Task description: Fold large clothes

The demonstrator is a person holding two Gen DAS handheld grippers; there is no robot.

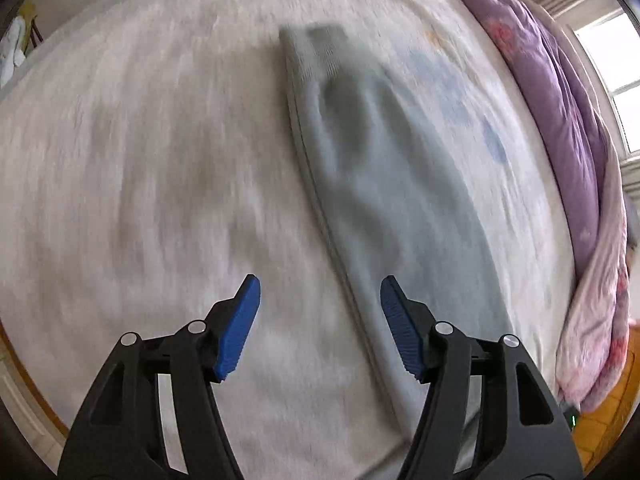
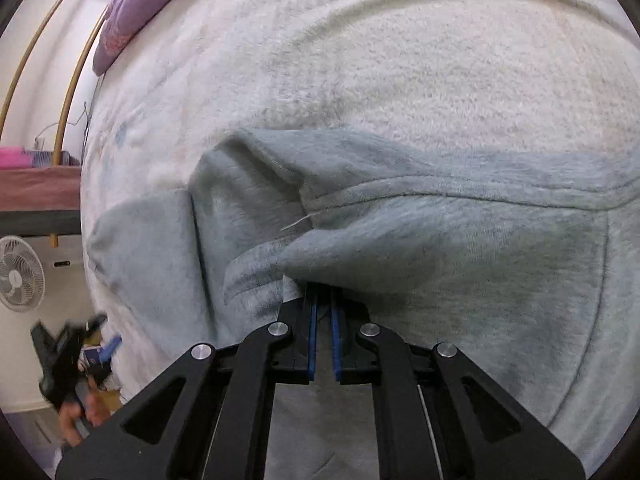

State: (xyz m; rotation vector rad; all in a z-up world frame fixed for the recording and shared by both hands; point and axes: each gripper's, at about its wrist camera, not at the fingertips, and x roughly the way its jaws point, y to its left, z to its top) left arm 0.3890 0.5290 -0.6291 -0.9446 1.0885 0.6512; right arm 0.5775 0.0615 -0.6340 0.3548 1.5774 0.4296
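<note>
A: Nearest the lens in the left wrist view is the left gripper (image 1: 320, 292), its black arms and blue pads (image 1: 236, 332) spread wide with nothing between them. It hangs above the bed, touching no cloth.

B: And under it?

A: A cream fleece blanket (image 1: 140, 180) covers the bed. The pale grey-blue garment (image 1: 380, 184) lies on it as a long strip running away from the camera, one seamed edge passing between the pads below. The view is blurred, so finer detail is lost.

B: What about the other tong?

A: The right gripper (image 2: 323, 300) has its blue pads drawn nearly together, and a fold of the garment (image 2: 440, 256) drapes over the tips. The tips are buried under the cloth, so it looks pinched on that fold. The fabric bunches up around it, with a stitched seam curving across to the right.

B: Anything at the edges?

A: A purple floral quilt (image 1: 560, 112) is heaped along the bed's far right side in the left view. In the right view a white fan (image 2: 20, 276) stands low on the left, and the left gripper (image 2: 68, 356) shows below it, blurred, in the person's hand (image 2: 80, 416).
</note>
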